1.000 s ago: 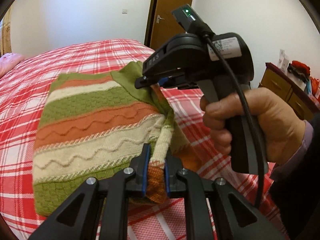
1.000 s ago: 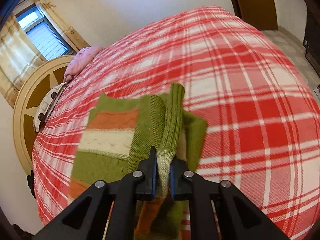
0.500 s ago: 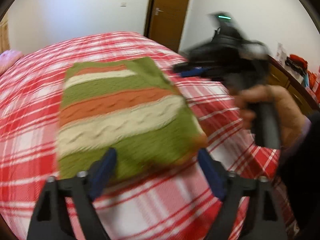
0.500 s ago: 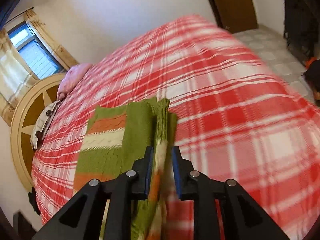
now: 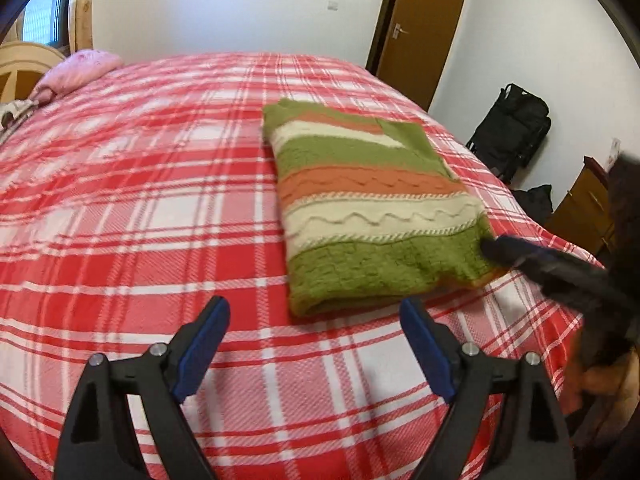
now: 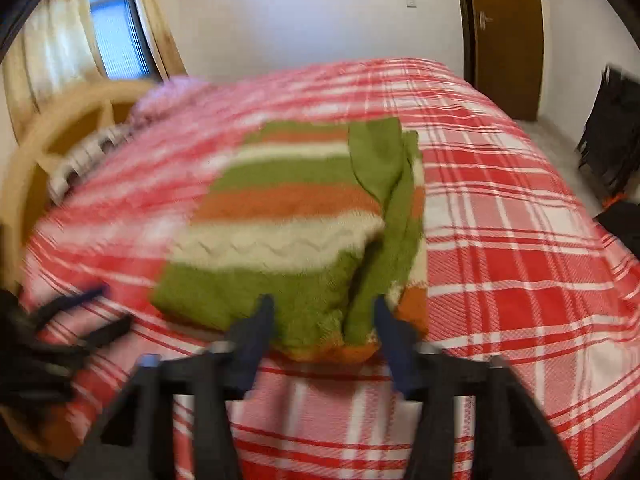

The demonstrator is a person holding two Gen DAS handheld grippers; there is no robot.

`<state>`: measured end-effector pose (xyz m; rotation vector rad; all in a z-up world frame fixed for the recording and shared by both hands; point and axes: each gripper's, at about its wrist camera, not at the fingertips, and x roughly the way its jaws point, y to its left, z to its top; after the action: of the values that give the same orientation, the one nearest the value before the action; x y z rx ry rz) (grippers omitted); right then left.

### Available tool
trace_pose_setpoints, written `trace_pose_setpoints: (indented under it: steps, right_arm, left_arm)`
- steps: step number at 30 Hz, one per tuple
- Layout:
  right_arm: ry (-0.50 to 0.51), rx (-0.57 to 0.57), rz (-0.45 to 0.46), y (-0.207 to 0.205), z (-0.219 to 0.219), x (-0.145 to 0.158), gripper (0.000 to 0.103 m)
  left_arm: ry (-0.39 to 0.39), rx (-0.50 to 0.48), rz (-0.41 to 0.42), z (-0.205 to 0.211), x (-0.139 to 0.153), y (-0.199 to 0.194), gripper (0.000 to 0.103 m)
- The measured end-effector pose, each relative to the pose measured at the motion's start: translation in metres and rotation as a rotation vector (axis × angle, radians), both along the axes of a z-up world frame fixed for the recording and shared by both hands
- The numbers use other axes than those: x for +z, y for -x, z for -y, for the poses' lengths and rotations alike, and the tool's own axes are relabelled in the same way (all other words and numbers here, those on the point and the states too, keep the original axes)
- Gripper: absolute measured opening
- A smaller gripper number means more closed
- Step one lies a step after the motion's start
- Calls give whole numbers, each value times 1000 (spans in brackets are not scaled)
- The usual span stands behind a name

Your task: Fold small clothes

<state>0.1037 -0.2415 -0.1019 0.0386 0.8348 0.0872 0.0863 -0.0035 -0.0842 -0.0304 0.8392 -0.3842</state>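
We hold the left tongs (image 5: pixel 314 322) spread wide, gripping nothing; their blue pads (image 5: pixel 208 330) hang above the bedspread (image 5: pixel 140 208), short of the sweater (image 5: pixel 372 216). The sweater lies folded flat on the bedspread just ahead of them and a little to the right, near edge between the pad tips. Our right tongs (image 6: pixel 324 320) are also released, jaws apart, with the sweater's near corner lying between the blurred pads (image 6: pixel 256 332); we cannot tell whether they touch the knit. A green sleeve (image 6: pixel 380 172) lies folded along the sweater's right side.
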Motion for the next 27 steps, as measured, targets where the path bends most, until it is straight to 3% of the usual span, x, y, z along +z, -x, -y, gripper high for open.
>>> trace_pose_setpoints:
  steps: [1, 4, 8, 13, 17, 22, 27]
  right_arm:
    - [43, -11, -26, -1, -2, -7, 10]
    - [59, -47, -32, 1, 3, -13, 9]
    - [-49, -81, -50, 9, 24, -21, 9]
    - [-170, -39, -114, 14, 39, -17, 10]
    - [-190, -74, 31, 12, 47, 30, 13]
    - [-140, 2, 110, -46, 41, 54, 13]
    - [-213, 26, 23, -115, 48, 19, 13]
  left_arm:
    - [-7, 1, 16, -1, 3, 0, 89]
    - [-48, 7, 53, -5, 6, 2, 89]
    - [-65, 21, 17, -15, -3, -9, 89]
    - [-49, 51, -14, -28, -10, -19, 89]
    - [-28, 81, 6, -35, 1, -37, 89]
    - [-49, 76, 52, -13, 17, -72, 89]
    - [-97, 62, 68, 20, 10, -101, 89]
